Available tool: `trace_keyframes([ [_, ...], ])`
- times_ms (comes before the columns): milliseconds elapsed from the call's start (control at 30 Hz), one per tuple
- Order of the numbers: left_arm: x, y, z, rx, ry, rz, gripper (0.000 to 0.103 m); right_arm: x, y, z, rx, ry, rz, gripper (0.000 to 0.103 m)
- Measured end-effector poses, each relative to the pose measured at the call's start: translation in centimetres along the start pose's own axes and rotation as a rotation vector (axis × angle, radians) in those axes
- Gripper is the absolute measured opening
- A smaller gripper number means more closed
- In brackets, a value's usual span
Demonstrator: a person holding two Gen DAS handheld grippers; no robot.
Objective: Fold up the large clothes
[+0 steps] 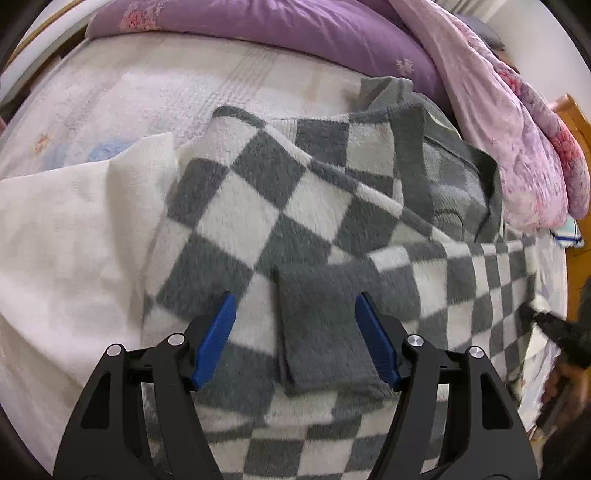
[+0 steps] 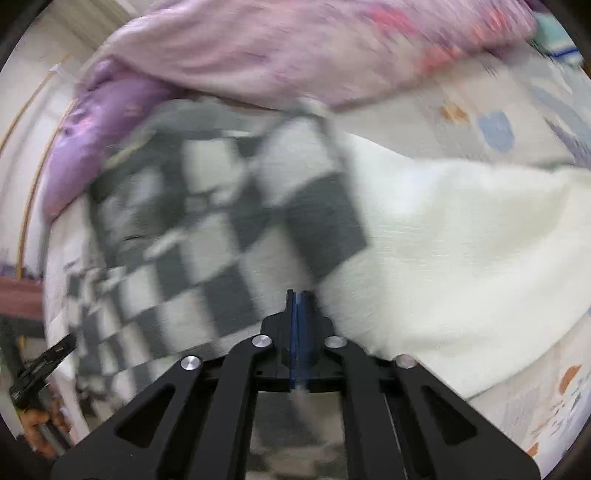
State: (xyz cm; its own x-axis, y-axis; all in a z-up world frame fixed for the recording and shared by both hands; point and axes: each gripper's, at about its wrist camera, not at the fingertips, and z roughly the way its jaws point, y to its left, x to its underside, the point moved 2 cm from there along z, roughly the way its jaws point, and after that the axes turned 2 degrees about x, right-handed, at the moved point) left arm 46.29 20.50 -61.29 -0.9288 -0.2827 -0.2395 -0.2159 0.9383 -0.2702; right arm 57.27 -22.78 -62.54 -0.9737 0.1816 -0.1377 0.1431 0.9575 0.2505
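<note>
bed (image 1: 110,92) with a pale printed sheet fills both views. purple quilt (image 1: 295,33) runs across the top of the left wrist frame, pink floral quilt (image 1: 498,129) heaped at upper right. white cloth (image 1: 66,240) spread at left of that frame, its edge under the sweater. grey and white checked sweater (image 1: 277,206) lies on the bed in the center and right of the left wrist frame, partly folded, collar toward upper right, a grey cuff (image 1: 325,332) folded onto it at lower center. right wrist view is blurred: sweater (image 2: 192,240) sits left of center, white cloth (image 2: 461,258) at right, pink quilt (image 2: 295,48) along top. left gripper (image 1: 295,306) spread wide, blue fingertips (image 1: 221,325) either side of the cuff, holding nothing. right gripper (image 2: 299,299) pressed together at bottom center over the sweater edge; can't tell whether fabric is pinched.
</note>
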Motion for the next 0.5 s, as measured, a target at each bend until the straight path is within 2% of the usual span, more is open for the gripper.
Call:
trace_keyframes([
  [67, -0.9, 0.3, 0.4, 0.0, 0.007, -0.021, 0.068, 0.3, -0.8, 1.1, 0.021, 0.002, 0.001, 0.0],
  [167, -2.3, 0.6, 0.6, 0.01, 0.012, -0.027, 0.068, 0.1, -1.3, 1.4, -0.015, 0.02, 0.065, 0.0],
  [333, -5.0, 2.2, 0.1, 0.084, 0.004, -0.113, 0.068, -0.6, 0.1, -1.7, -0.05, 0.015, 0.01, 0.006],
  [400, -6.5, 3.2, -0.3, 0.063, -0.013, -0.127, 0.069, -1.5, 0.6, -3.0, -0.071, -0.004, 0.0, 0.006],
  [467, -7.7, 4.2, -0.3, 0.026, -0.018, -0.131, 0.074, -3.1, 0.4, -3.6, -0.075, -0.013, 0.029, 0.018],
  [500, -8.4, 4.5, 0.0, 0.01, -0.001, -0.128, 0.074, -3.7, 0.3, -3.5, -0.068, -0.018, 0.041, 0.032],
])
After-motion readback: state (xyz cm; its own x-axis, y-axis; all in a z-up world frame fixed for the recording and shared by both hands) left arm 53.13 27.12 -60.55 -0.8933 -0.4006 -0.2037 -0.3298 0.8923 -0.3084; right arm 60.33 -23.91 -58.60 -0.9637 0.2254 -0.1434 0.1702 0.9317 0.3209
